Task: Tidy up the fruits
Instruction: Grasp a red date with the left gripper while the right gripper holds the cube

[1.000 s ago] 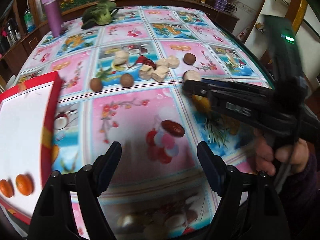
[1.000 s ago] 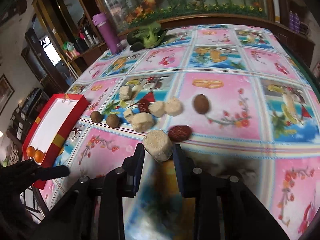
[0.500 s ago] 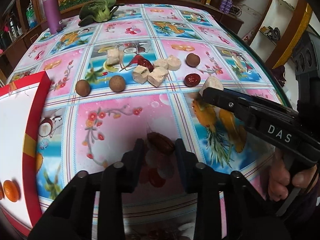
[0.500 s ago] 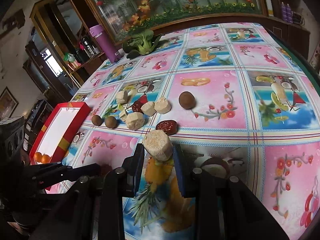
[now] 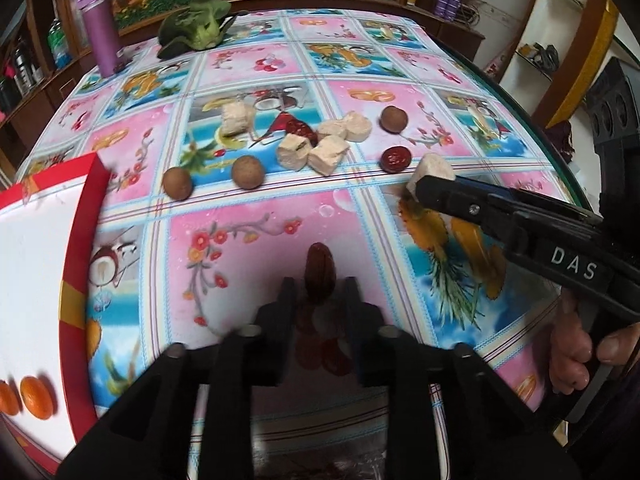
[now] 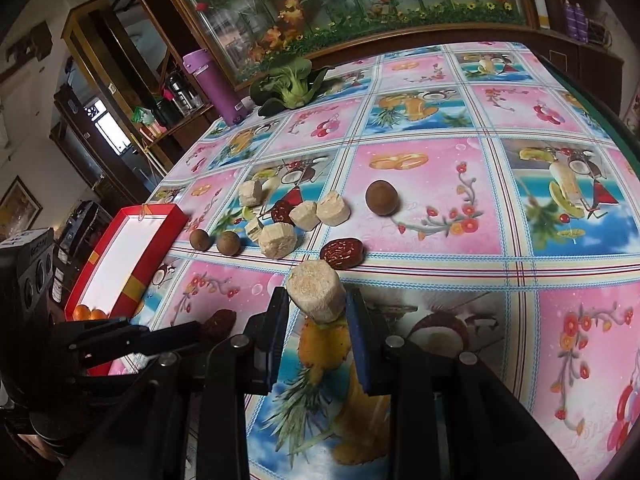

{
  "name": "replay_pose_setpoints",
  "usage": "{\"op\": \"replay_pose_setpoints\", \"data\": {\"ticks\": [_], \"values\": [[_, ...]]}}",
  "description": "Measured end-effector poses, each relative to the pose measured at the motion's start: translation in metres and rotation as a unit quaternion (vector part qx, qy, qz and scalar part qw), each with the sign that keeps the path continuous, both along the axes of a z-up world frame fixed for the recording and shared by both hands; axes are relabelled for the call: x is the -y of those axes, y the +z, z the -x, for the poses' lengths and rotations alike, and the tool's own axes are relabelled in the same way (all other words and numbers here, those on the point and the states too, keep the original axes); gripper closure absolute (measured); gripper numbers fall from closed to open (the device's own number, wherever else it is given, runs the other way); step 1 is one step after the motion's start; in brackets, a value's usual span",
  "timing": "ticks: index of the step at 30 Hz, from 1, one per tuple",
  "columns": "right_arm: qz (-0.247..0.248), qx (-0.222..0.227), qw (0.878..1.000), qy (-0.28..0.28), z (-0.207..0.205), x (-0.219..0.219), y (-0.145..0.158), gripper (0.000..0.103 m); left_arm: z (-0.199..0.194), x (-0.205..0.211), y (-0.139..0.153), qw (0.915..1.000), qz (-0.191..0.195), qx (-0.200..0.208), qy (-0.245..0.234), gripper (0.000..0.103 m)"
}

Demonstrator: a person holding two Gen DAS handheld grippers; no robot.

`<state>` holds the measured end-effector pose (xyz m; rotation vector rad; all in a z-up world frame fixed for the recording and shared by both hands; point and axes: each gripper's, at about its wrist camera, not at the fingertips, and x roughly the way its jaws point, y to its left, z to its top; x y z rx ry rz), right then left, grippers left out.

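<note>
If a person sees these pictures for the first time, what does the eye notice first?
Probably the two loaded grippers: the right gripper clamps a beige chunk, and the left gripper pinches a dark red date. Behind them, more pieces lie scattered on the bright fruit-print tablecloth, and a red box at the left holds two oranges.

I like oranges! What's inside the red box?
Two oranges sit in a near corner of the red box. The rest shown is bare white; its left part is out of view.
</note>
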<state>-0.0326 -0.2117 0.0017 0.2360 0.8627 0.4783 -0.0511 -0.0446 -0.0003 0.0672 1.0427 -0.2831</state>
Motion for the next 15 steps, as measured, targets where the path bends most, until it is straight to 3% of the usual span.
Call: {"op": "replay_pose_setpoints", "data": {"ticks": [1,2,6,10,15], "values": [[-0.001,0.000,1.000,0.002,0.0000,-0.0005,0.0000,0.074,-0.0006,0.0007,0.0008,1.0000,-0.004,0.005,0.001,0.056],[-0.002,0.000,1.000,0.003,0.0002,-0.0009,0.0000,0.074,-0.0015,0.0014,0.0016,0.9999,-0.008,0.011,0.001,0.053],[-0.001,0.001,1.000,0.003,0.0008,-0.0010,0.0003,0.074,-0.0073,0.0020,-0.0022,1.0000,-0.001,0.007,-0.001,0.054],[-0.001,0.001,1.000,0.002,0.0007,-0.0010,0.0004,0.074,-0.0078,0.0038,-0.0027,0.9997,-0.009,0.020,-0.008,0.085],[0.000,0.007,1.000,0.000,0.0021,-0.0012,0.0018,0.074,-0.0073,-0.0017,-0.0021,0.9997,0.008,0.021,-0.007,0.085]]}}
